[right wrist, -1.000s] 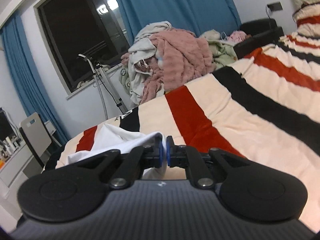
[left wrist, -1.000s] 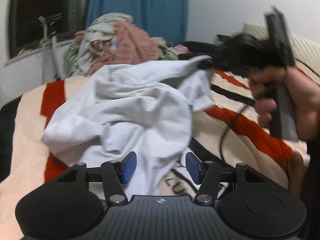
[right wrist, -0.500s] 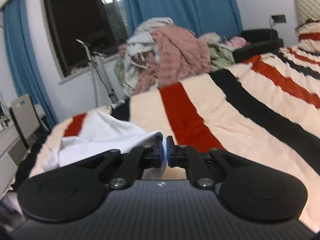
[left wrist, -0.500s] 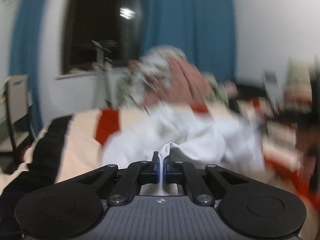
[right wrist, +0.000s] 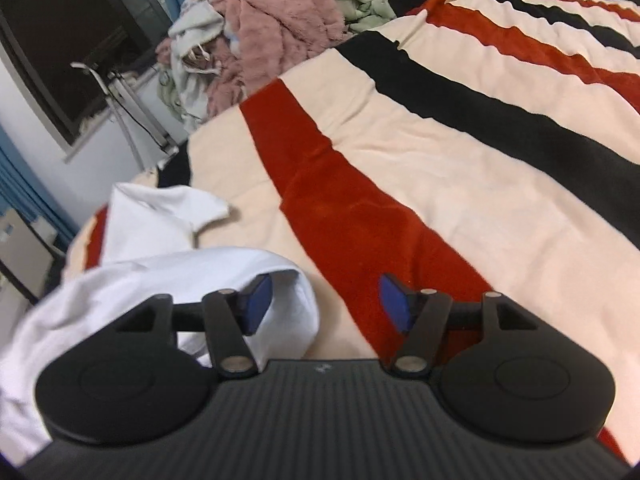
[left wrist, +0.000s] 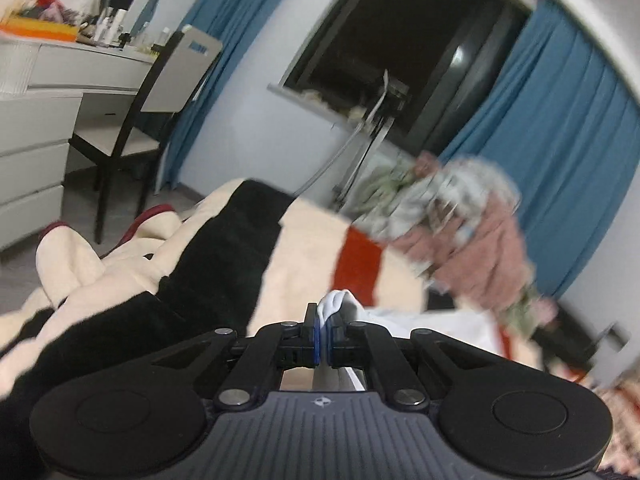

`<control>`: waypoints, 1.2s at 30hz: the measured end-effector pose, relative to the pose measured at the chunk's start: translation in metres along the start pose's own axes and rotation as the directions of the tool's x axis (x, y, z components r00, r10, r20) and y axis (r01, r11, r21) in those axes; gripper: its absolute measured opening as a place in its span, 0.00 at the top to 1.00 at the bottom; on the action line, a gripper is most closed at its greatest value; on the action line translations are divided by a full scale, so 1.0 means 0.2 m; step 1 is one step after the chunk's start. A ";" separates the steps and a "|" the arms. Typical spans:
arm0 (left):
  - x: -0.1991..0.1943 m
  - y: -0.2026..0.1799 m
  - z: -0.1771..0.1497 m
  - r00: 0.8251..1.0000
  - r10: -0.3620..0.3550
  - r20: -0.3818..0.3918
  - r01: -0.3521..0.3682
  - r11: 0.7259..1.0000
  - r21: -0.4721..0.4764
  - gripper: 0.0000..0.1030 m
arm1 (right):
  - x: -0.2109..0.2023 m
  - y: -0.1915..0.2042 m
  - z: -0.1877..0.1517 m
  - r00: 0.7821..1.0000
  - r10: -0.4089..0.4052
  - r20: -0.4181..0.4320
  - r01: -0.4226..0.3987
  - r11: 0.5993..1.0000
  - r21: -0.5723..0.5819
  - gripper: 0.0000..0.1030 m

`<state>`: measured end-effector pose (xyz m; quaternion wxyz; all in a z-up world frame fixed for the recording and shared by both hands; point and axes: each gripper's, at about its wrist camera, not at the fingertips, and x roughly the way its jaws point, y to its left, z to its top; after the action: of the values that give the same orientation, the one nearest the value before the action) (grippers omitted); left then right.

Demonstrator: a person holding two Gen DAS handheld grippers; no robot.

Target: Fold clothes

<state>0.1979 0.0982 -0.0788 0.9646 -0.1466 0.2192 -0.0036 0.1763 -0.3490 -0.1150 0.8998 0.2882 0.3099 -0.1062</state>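
Observation:
A white garment (right wrist: 160,240) lies crumpled on the striped bed blanket (right wrist: 460,168) at the left of the right wrist view. My right gripper (right wrist: 322,300) is open just above the blanket; a fold of the garment drapes over its left finger (right wrist: 254,300). My left gripper (left wrist: 323,336) is shut on a pinched edge of the white garment (left wrist: 336,302), held above the bed; more white cloth trails to the right behind it.
A heap of pink and pale clothes (right wrist: 256,28) sits at the far end of the bed, also in the left wrist view (left wrist: 460,232). A chair (left wrist: 148,92) and white dresser (left wrist: 36,120) stand left of the bed. A metal stand (right wrist: 128,108) is by the window.
My right gripper has opened and let go of the white garment, which dropped onto the blanket. My left gripper, shut on the cloth, has swung left and tilted.

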 end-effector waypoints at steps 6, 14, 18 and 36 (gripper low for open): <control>0.27 0.11 0.03 0.990 0.086 -0.108 -0.086 0.996 0.004 0.88 | -0.18 0.11 0.02 0.979 0.027 0.201 0.003 0.989 -0.148 0.39; 0.29 0.18 0.06 0.972 0.116 -0.204 -0.116 0.993 0.011 0.55 | -0.10 0.58 -0.21 0.934 0.340 0.108 -0.215 0.778 -0.591 0.41; 0.14 0.19 0.08 0.968 0.148 -0.205 -0.148 0.989 0.017 0.46 | 0.08 0.76 -0.37 0.948 0.320 0.006 -0.210 0.636 -0.743 0.41; -0.03 -0.39 -0.21 0.987 -0.154 -0.052 0.157 0.821 0.548 0.22 | 0.02 0.66 -0.27 0.899 0.188 0.395 0.123 0.758 -0.640 0.41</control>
<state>0.1791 0.0122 -0.0902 0.9618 0.1194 0.1988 -0.1457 0.2014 -0.2097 -0.0918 0.9906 -0.0681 0.1128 -0.0375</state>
